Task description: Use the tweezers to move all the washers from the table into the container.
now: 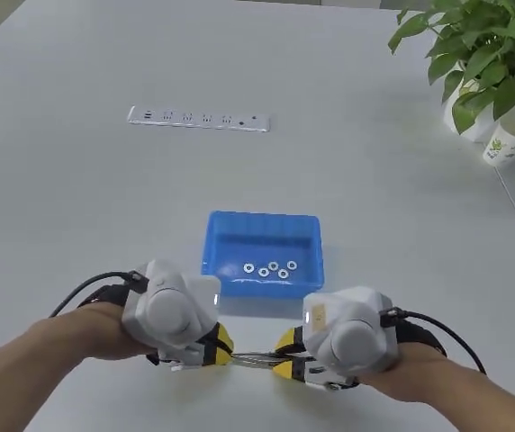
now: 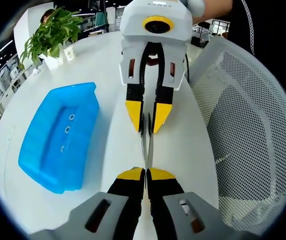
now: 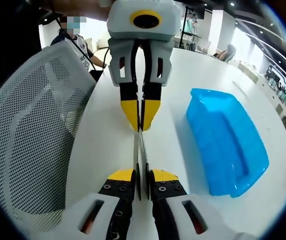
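Observation:
Thin metal tweezers (image 1: 255, 359) hang level between my two grippers, just in front of the blue container (image 1: 262, 219). My left gripper (image 1: 230, 354) is shut on their narrow end (image 2: 146, 147). My right gripper (image 1: 280, 364) faces it, jaws closed against the wider end (image 3: 139, 150). In the left gripper view my own yellow tips (image 2: 146, 175) pinch the tweezers, with the right gripper (image 2: 148, 117) opposite. The right gripper view shows its own tips (image 3: 142, 176) and the left gripper (image 3: 140, 117). Several washers (image 1: 271, 268) lie inside the container (image 2: 58, 135), which appears at the right of the right gripper view (image 3: 228, 145).
A white power strip (image 1: 197, 119) lies farther back on the table. A potted plant (image 1: 483, 45) and a paper cup (image 1: 508, 142) stand at the far right. A mesh chair back (image 2: 253, 125) is close behind the table's near edge.

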`<move>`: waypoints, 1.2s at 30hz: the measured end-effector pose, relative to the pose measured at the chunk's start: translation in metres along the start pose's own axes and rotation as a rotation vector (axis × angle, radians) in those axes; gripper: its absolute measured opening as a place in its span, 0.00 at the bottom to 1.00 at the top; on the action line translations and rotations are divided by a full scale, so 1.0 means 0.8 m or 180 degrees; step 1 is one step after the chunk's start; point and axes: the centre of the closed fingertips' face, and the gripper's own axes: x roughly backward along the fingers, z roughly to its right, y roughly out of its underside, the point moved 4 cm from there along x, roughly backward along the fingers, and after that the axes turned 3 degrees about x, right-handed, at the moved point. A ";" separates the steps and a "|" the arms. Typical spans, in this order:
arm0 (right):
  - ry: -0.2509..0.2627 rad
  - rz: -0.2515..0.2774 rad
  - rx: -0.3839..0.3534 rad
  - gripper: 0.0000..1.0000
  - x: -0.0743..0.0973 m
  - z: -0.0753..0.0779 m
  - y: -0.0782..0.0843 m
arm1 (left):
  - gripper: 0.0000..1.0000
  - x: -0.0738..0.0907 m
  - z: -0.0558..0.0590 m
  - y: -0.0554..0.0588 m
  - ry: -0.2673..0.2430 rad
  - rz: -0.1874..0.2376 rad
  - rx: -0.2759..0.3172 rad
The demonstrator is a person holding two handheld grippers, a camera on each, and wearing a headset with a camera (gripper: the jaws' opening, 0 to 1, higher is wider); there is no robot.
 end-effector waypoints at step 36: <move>0.0981 0.0554 -0.0957 0.64 0.130 0.040 0.025 | 0.59 0.100 -0.008 0.003 -0.0837 0.0780 0.0885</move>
